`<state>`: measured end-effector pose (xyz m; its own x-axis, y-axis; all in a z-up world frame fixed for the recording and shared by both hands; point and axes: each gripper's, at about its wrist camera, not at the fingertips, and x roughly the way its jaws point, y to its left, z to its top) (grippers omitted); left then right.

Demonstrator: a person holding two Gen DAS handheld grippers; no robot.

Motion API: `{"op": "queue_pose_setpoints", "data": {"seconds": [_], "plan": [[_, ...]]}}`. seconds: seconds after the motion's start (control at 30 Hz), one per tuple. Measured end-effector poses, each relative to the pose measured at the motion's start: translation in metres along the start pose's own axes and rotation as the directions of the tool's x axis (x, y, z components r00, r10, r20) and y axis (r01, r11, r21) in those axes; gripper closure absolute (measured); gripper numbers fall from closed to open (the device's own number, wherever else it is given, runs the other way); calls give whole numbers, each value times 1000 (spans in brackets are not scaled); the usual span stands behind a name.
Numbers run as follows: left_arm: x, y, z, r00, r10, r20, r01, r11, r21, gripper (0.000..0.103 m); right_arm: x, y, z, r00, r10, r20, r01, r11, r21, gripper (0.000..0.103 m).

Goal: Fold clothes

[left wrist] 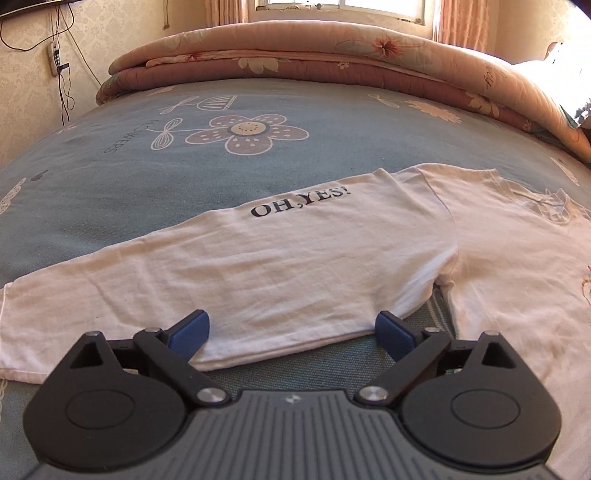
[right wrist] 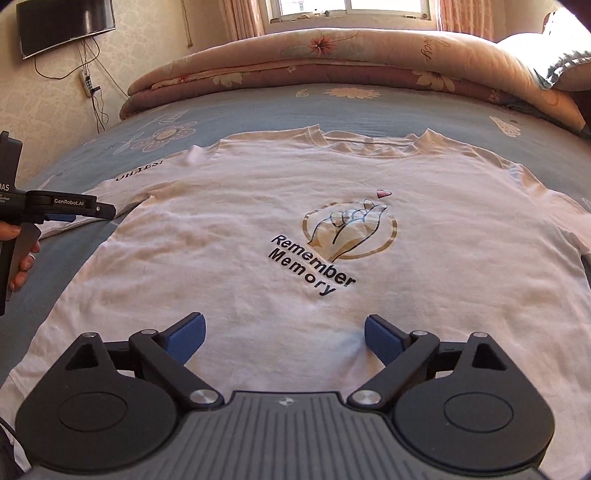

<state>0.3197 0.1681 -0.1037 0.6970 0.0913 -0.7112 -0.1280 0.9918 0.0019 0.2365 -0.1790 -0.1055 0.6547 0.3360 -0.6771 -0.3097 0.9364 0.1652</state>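
Observation:
A white T-shirt [right wrist: 258, 206] lies flat and face up on the bed, with a hand emblem and the words "Remember Memory" on its chest. Its left sleeve [left wrist: 258, 266], printed "OH,YES!", stretches out sideways. My left gripper [left wrist: 291, 332] hangs open just over the near hem of that sleeve, and the cloth lies below the blue pads [left wrist: 192, 332] without being pinched. From the right wrist view the left gripper [right wrist: 79, 212] shows at the left edge, held by a hand [right wrist: 22, 258]. My right gripper [right wrist: 284, 338] stands open above the shirt's lower front, with nothing between its fingers.
The bed has a blue-grey sheet [left wrist: 147, 177] with flower prints. A folded pink floral quilt [right wrist: 332, 62] lies along the far side, a pillow [right wrist: 565, 62] at the far right. A wall-mounted screen [right wrist: 62, 26] and hanging cables [right wrist: 92, 92] are on the left wall.

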Motion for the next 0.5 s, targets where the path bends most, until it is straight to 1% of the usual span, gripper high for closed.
{"op": "queue_pose_setpoints", "data": {"seconds": [0.03, 0.07, 0.17, 0.23, 0.27, 0.33, 0.43, 0.5], "plan": [[-3, 3, 0, 1000, 4, 0, -4, 1000, -2, 7, -1, -2, -1, 1000, 2, 3, -2, 1000, 12, 3], [-8, 8, 1, 1000, 6, 18, -6, 1000, -19, 7, -1, -3, -1, 1000, 6, 2, -6, 1000, 22, 3], [-22, 34, 6, 994, 22, 104, -12, 996, -94, 7, -3, -8, 0, 1000, 20, 2, -20, 998, 59, 3], [-21, 53, 10, 992, 56, 112, -39, 988, -150, 7, -4, -10, -1, 1000, 27, 8, -28, 996, 84, 2], [-19, 65, 10, 992, 67, 103, -48, 982, -182, 7, -4, -10, -2, 1000, 27, 13, -28, 996, 89, 2], [-10, 87, 11, 998, 53, 31, -44, 968, -249, 7, -3, -6, -4, 1000, 14, 16, -15, 998, 67, 0], [-4, 99, 5, 996, 72, -58, -84, 962, -258, 7, 0, 4, -6, 1000, -25, 16, 25, 1000, 11, 0], [-8, 106, 2, 992, 51, -115, -79, 963, -259, 7, 2, 11, -8, 998, -59, 14, 59, 998, -36, 0]]}}
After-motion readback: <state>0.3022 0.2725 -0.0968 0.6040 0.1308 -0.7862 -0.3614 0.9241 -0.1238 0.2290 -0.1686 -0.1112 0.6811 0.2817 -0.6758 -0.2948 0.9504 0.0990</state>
